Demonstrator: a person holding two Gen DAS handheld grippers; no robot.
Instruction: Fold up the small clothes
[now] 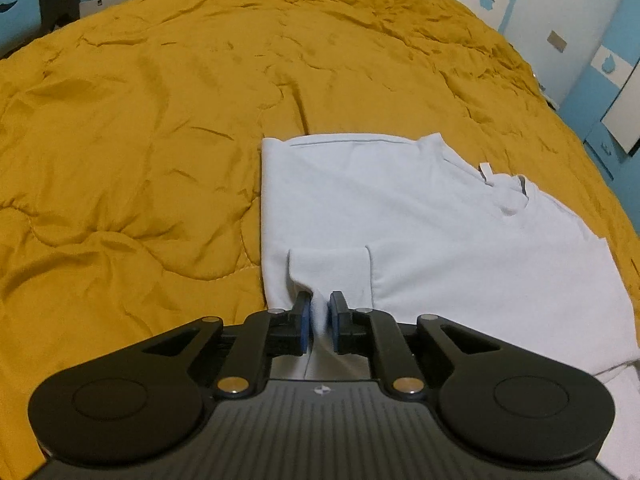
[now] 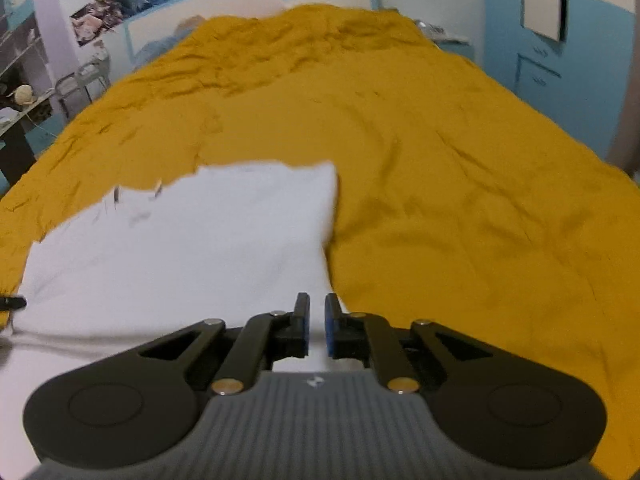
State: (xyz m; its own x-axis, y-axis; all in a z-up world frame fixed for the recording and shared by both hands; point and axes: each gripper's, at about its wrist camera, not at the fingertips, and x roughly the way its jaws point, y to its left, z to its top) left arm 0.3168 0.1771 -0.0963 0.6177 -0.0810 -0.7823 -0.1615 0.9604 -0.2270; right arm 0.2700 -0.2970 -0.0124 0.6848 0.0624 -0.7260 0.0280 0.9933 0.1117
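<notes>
**Both grippers pinched at the near edge of a half-folded white shirt**

While the white shirt (image 1: 400, 232) lay spread on the bed's mustard quilt (image 1: 140, 140), both grippers sat at its near side. The garment stretched away from them toward the head of the bed, long axis running roughly from the jaws to the far edge.

At the left, the left gripper (image 1: 319, 312) had its jaws drawn close on a ridge of white cloth standing up between the blue pads (image 1: 305, 316). The ridge rose into a small folded flap, apparently a sleeve turned in over the body. The left side of the shirt ran as a straight folded edge; the collar, with a small tag, sat at the far right, so the shirt looked folded on one side only.

At the right, the right gripper (image 2: 317, 316) held its jaws nearly closed, white fabric showing in the narrow gap. This view was blurred, so I could not tell for certain that the pads pressed the cloth; I judged it a thin pinch on the near right edge. From here the shirt (image 2: 180, 248) spread forward and to the left, with bare quilt (image 2: 460, 200) to the right.

Both hands seemed about equally near. The coming fold would probably carry this near edge away along the long axis, toward the collar.
</notes>
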